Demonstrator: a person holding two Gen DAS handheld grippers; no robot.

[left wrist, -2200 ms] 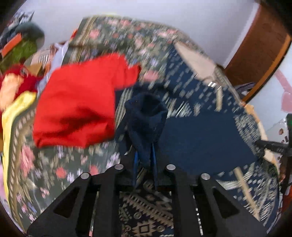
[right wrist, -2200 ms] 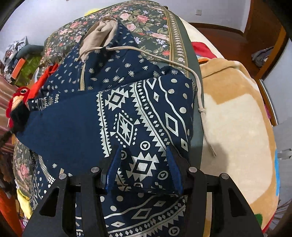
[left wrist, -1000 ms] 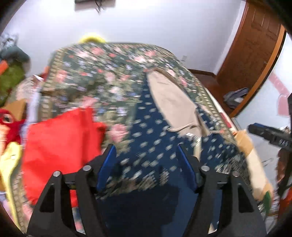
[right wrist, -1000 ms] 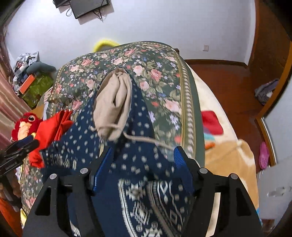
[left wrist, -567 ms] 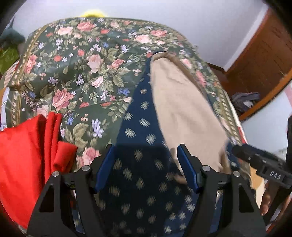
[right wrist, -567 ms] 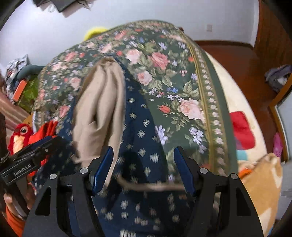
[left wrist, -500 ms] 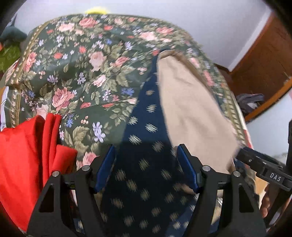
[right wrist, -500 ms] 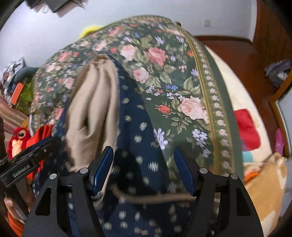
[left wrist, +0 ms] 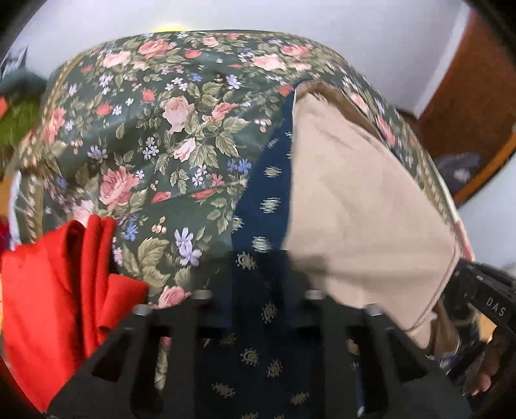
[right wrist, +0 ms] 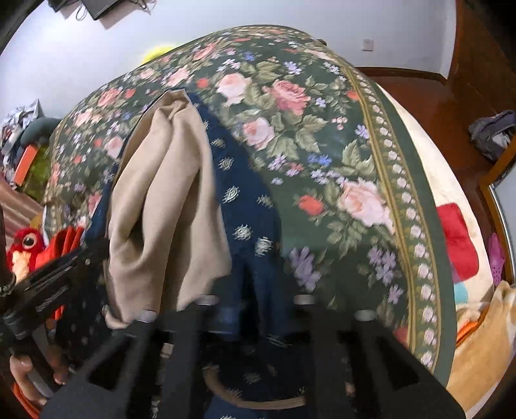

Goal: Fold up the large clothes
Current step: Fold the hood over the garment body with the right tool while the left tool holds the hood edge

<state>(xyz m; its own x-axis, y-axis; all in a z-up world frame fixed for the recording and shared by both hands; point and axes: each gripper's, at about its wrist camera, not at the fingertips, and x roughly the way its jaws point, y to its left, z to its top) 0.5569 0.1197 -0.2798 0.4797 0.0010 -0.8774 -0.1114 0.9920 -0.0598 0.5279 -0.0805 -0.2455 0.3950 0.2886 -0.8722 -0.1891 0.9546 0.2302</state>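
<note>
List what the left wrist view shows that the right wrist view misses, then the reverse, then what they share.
Only the left wrist view: the broad flat spread of the red garment and the right gripper's black body lettered DAS.

Only the right wrist view: the red stuffed bird, the black screen on the wall, a wall socket, the red patch on the cream blanket, and the drawstring.

Both: the floral bedspread, the navy hoodie with its beige hood lining, and navy fabric bunched where each view's own fingers meet.

Floral bedspread (left wrist: 180, 135); red plush toy (right wrist: 24, 245); wooden door (left wrist: 467, 106).
</note>
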